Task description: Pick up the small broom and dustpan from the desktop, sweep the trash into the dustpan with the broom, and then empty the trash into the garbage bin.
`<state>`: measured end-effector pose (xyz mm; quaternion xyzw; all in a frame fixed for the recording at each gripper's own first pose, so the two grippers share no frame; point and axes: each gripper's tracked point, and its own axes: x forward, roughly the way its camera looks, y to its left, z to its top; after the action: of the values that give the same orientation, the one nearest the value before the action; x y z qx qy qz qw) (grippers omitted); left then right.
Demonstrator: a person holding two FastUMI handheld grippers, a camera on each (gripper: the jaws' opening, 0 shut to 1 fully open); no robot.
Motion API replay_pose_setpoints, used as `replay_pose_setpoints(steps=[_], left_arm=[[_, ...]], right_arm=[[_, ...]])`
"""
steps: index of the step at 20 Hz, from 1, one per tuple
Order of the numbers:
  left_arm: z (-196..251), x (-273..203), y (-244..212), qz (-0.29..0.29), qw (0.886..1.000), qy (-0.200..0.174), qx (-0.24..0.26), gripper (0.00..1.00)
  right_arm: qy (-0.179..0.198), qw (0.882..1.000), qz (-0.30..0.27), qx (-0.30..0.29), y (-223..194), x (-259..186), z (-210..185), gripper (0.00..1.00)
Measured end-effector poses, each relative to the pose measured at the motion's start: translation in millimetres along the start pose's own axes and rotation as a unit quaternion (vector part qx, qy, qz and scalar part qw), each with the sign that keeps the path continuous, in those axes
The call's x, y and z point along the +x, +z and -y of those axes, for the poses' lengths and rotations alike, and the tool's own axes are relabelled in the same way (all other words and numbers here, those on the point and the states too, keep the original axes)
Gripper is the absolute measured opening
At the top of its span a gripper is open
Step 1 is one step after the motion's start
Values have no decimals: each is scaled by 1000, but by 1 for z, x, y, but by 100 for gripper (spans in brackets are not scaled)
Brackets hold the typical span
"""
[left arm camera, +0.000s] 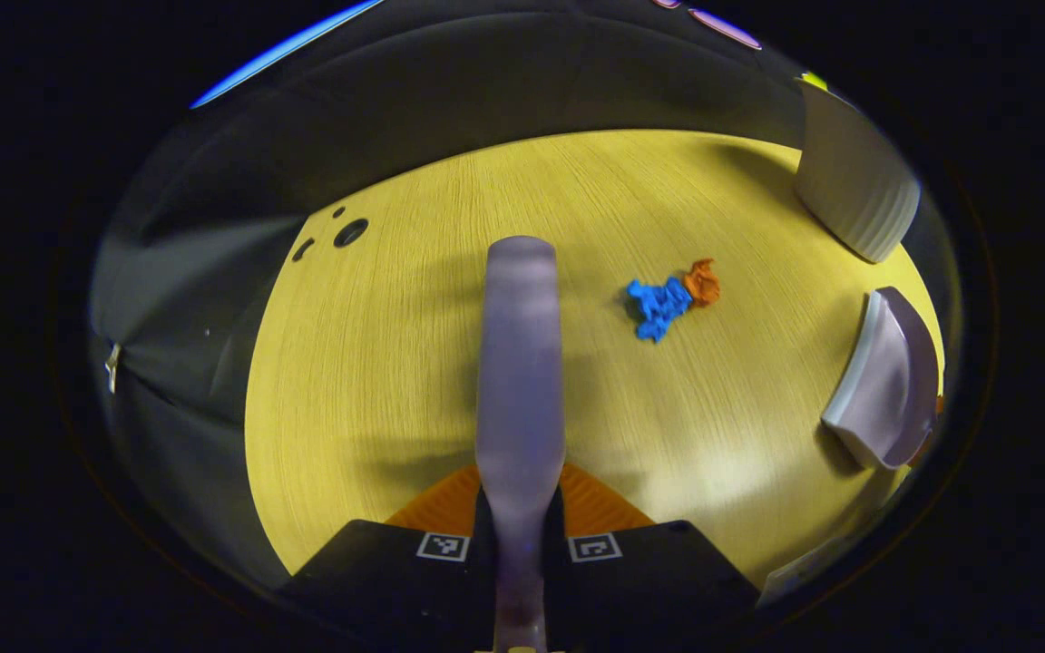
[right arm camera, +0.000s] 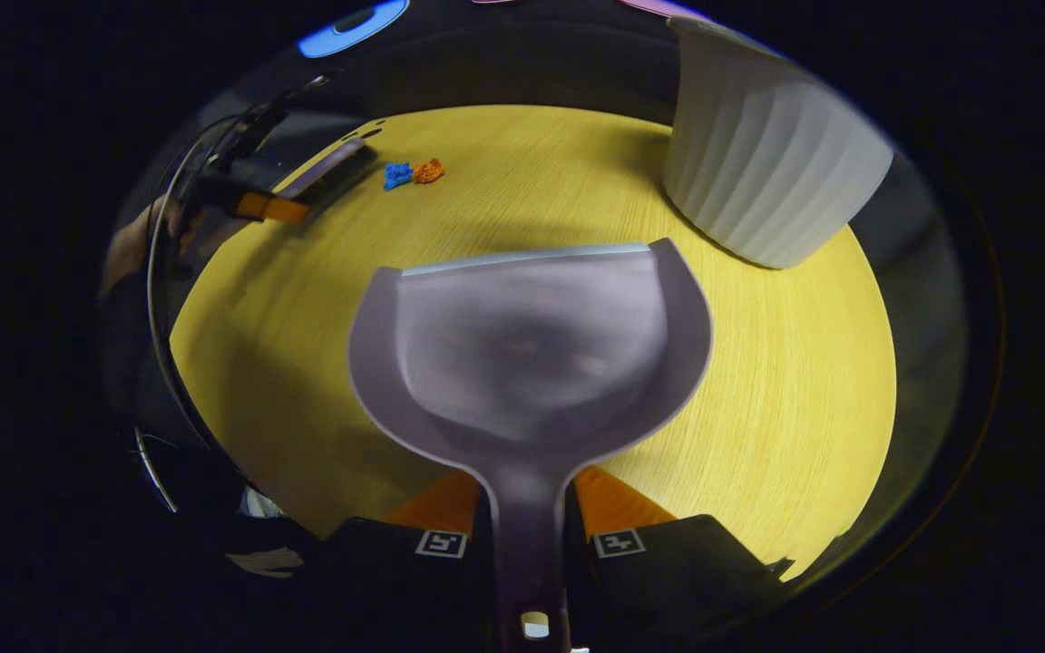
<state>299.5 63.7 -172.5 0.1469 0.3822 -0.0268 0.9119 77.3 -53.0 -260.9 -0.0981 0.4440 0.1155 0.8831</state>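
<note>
A: Grippers, nearest first?
B: Left gripper (left arm camera: 520, 535) pinches the broom (left arm camera: 519, 363), pointing out over the yellow desktop (left arm camera: 377, 381). Right gripper (right arm camera: 527, 526) clamps the dustpan (right arm camera: 532, 354) handle.
A: Farther off?
B: Trash: blue scrap (left arm camera: 659, 307) touching orange scrap (left arm camera: 702, 281), mid-table. Ribbed white garbage bin (right arm camera: 763, 168) at the far edge.

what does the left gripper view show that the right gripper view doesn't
Left gripper view alone: the broom handle seen from close up, clamped in the left gripper, and round holes in the desktop.

Right gripper view alone: the inside of the dustpan, its handle clamped in the right gripper, and cables at the desk's far edge.

Both: the yellow desktop, the blue and orange trash lying on it, and the white ribbed bin. The dustpan also appears side-on in the left gripper view.
</note>
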Motion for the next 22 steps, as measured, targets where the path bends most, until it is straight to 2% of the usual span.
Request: replay_pose_setpoints(steps=[2, 5, 8, 9, 11, 13, 15, 17, 22], left_arm=[[5, 14, 17, 4, 998, -7, 54, 25], [7, 27, 41, 13, 991, 1, 132, 25], [28, 35, 55, 14, 978, -30, 204, 25], [37, 36, 56, 15, 974, -42, 223, 29], [53, 31, 56, 18, 964, -62, 256, 26], [74, 21, 54, 14, 956, -92, 277, 26], [92, 17, 52, 19, 948, -98, 302, 23], [117, 3, 42, 13, 940, -112, 322, 25], [171, -25, 16, -11, 933, -172, 317, 24]], right_arm=[[10, 1000, -4, -6, 0, 0, -2, 35], [21, 1000, -8, -8, 0, 2, -1, 35], [28, 999, -11, -21, -4, 2, -1, 36], [32, 999, -16, -29, -7, 2, 0, 36], [36, 998, -24, -43, -12, 2, 3, 35], [40, 998, -29, -42, -15, 3, 1, 35], [41, 998, -27, -46, -13, 4, 2, 36], [44, 998, -26, -47, -15, 6, 2, 35], [50, 997, -24, -51, -15, 6, 4, 35]])
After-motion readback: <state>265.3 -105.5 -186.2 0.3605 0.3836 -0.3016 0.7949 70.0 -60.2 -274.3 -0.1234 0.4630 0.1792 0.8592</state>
